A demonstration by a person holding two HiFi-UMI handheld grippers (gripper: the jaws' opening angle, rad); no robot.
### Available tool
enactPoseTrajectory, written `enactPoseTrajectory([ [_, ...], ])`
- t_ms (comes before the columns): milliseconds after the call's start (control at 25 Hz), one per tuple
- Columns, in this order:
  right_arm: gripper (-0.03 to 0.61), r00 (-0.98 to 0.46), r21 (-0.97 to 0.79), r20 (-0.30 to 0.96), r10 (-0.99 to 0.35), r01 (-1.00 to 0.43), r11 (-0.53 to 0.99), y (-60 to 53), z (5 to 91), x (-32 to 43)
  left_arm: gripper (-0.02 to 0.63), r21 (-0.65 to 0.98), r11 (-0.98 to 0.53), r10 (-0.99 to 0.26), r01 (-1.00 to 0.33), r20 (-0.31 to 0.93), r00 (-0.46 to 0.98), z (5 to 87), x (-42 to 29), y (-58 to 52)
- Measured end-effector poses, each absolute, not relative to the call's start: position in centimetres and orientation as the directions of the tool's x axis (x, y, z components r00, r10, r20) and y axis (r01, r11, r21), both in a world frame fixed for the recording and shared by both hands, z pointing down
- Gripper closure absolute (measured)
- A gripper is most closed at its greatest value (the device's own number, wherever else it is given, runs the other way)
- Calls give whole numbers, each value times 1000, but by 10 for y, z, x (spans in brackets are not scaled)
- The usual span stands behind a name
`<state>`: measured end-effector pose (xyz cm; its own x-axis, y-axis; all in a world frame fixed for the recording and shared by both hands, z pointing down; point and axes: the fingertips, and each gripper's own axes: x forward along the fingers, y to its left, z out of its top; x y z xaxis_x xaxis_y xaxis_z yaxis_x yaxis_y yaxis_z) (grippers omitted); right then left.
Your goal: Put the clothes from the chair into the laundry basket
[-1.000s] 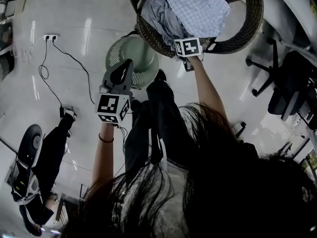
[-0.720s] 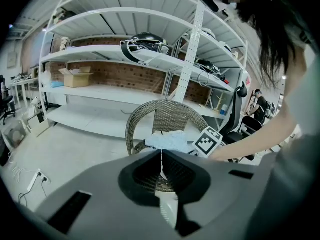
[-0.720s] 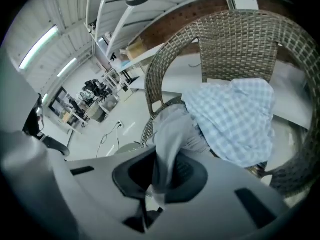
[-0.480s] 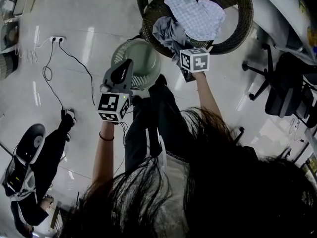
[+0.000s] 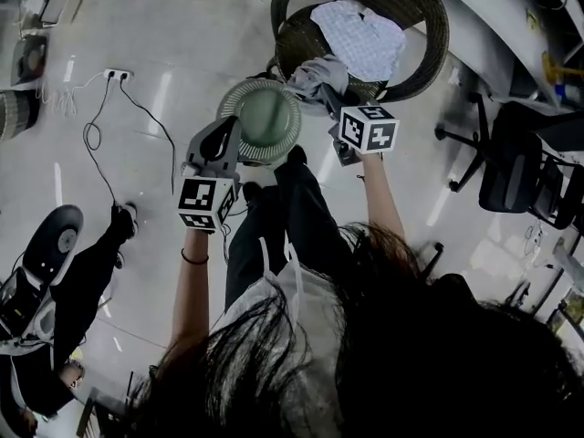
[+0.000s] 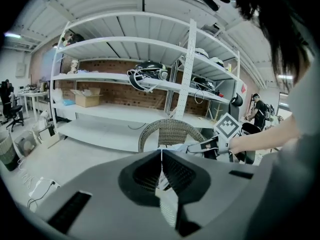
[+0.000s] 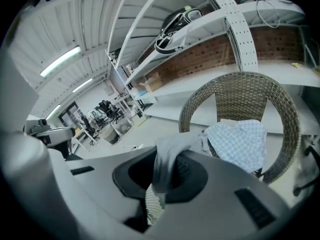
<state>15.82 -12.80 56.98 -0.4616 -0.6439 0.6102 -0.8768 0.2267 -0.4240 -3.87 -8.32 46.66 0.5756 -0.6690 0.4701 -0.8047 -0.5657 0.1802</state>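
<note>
A wicker chair (image 5: pixel 429 26) stands at the top of the head view with a pale checked shirt (image 5: pixel 358 36) on its seat. My right gripper (image 5: pixel 336 103) is shut on a grey garment (image 5: pixel 318 73), which hangs lifted off the chair's front edge. In the right gripper view the grey garment (image 7: pixel 167 156) is pinched between the jaws, with the checked shirt (image 7: pixel 240 144) beyond. The round green laundry basket (image 5: pixel 265 119) sits on the floor just left of the garment. My left gripper (image 5: pixel 234 126) is shut and empty beside the basket.
A power strip (image 5: pixel 117 74) with a trailing cable lies on the floor at the left. Office chairs (image 5: pixel 511 162) stand to the right. A person (image 5: pixel 64 290) sits low at the left. White shelving (image 6: pixel 125 84) runs behind the wicker chair (image 6: pixel 170 131).
Both grippers have risen. The right one has pulled the grey garment up off the chair seat and toward the basket. The checked shirt stays on the chair.
</note>
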Motion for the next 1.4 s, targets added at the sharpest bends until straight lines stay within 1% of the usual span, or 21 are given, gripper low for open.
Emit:
enactPoseTrajectory([
  [200,540,-485,-447,552,-678,-859,250,-111,505,126,594,174,-540,-706,-824,440,555,439,-76,-61],
  [440,540,-536,-430,485,-691,-834,345,-93,430,83,594,194,-489,-751,-850,402,524,411,-119,-37],
  [760,540,-592,-418,438,-677,-800,429,-60,375,25,594,205,-442,-790,-873,372,487,392,-168,-3],
  [1080,540,-650,-427,426,-629,-758,493,-29,358,-25,594,214,-402,-810,-890,370,455,386,-196,25],
  [1400,540,-702,-458,444,-557,-712,533,-1,375,-70,594,226,-370,-815,-901,387,432,397,-211,44],
])
